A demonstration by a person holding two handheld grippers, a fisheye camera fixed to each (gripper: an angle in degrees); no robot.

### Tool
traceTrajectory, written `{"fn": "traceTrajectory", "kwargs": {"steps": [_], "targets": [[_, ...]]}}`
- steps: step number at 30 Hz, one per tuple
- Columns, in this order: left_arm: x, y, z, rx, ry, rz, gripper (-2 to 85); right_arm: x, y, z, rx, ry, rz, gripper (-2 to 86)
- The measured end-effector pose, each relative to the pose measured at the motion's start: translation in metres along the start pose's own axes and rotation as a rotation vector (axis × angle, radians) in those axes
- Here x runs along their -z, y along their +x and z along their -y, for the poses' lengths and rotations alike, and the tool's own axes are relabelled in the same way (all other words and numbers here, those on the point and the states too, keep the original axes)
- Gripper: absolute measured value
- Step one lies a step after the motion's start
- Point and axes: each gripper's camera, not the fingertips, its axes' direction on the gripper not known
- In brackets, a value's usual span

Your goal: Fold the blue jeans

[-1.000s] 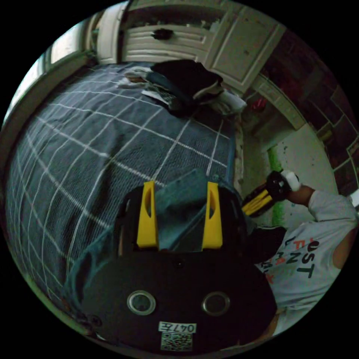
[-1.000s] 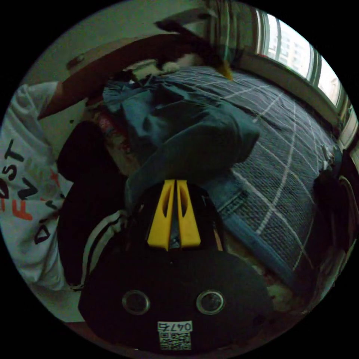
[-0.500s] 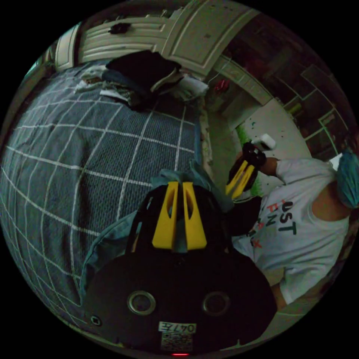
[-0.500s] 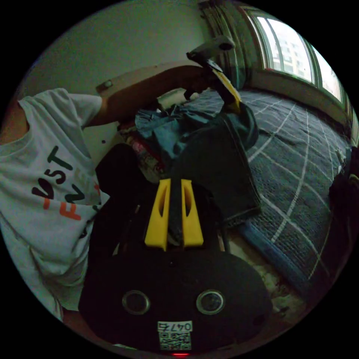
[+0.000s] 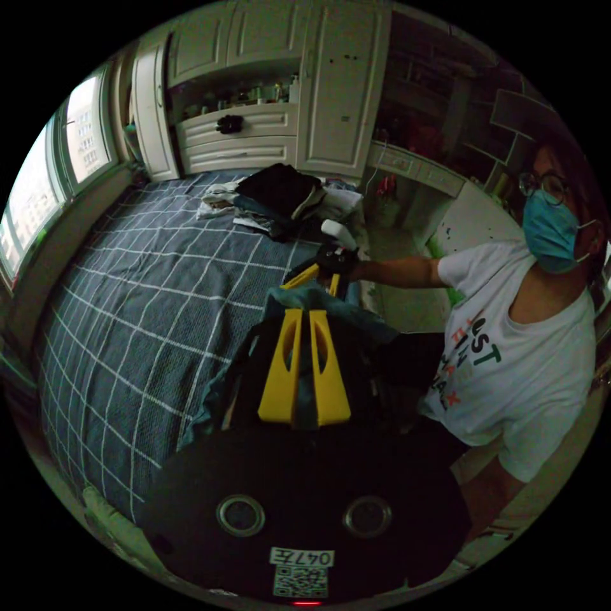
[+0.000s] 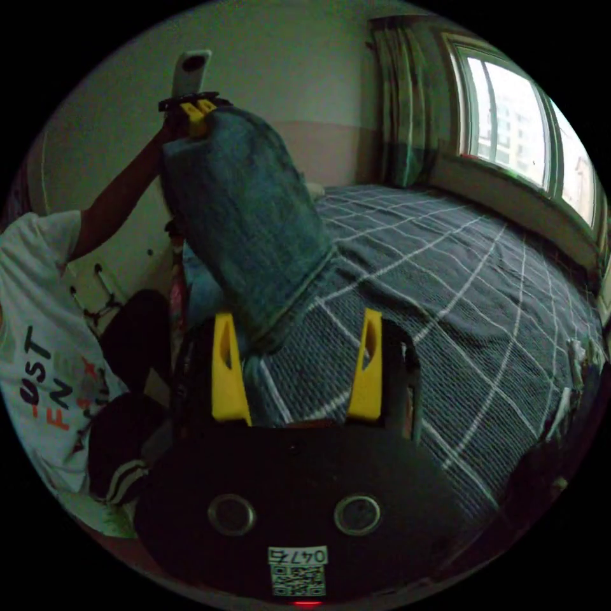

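The blue jeans (image 6: pixel 248 223) hang in a long fold from my left gripper (image 6: pixel 196 114), which a raised hand holds high above the bed's edge. In the left gripper view my left gripper (image 5: pixel 304 313) is shut, with the blue jeans (image 5: pixel 356 321) pinched between its yellow jaws. My right gripper (image 6: pixel 297 315) stands open with its jaws wide apart, just below the hanging hem and over the bed cover. From the left gripper view, the right gripper (image 5: pixel 315 280) sits close beyond the cloth, held by a gloved hand.
A dark blue checked cover (image 5: pixel 159 286) spreads over the bed (image 6: pixel 445 267). A pile of clothes (image 5: pixel 280 191) lies at its far end before white cupboards (image 5: pixel 286 127). A window (image 6: pixel 509 127) runs along one side. The person in a white T-shirt (image 5: pixel 509 363) stands at the bed's edge.
My left gripper shut on the jeans and lifted them high. My right gripper let go of the cloth and opened wide.
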Motion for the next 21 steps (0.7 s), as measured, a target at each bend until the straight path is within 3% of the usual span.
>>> {"fn": "traceTrajectory", "kwargs": {"steps": [3, 5, 9, 12, 14, 17, 19, 21], "targets": [[0.009, -0.014, 0.0, -0.001, 0.003, 0.035, -0.8, -0.015, 0.008, 0.008, 0.01, 0.072, 0.256, 9.5], [0.018, -0.027, 0.005, -0.022, 0.034, 0.057, -0.7, -0.013, 0.005, 0.01, 0.083, 0.08, 0.322, 3.1], [0.016, -0.057, 0.029, -0.022, 0.049, 0.183, -0.4, 0.054, 0.004, 0.005, 0.064, 0.049, -0.119, 0.9], [-0.002, -0.103, 0.064, 0.058, 0.121, 0.296, -0.7, 0.103, 0.04, 0.004, -0.073, -0.132, -0.381, 0.4], [-0.027, -0.157, 0.084, 0.217, 0.103, 0.313, -0.7, 0.115, 0.074, -0.001, -0.139, -0.274, -0.539, 0.3], [-0.046, -0.204, 0.079, 0.348, 0.082, 0.196, -0.7, 0.087, 0.136, -0.034, -0.25, -0.604, -0.44, 1.9], [-0.047, -0.217, 0.063, 0.369, 0.022, 0.215, -0.5, 0.058, 0.163, -0.077, -0.353, -0.801, -0.314, 6.5], [-0.041, -0.229, 0.036, 0.381, -0.071, 0.283, -0.3, 0.051, 0.166, -0.101, -0.361, -0.876, -0.355, 11.1]]}}
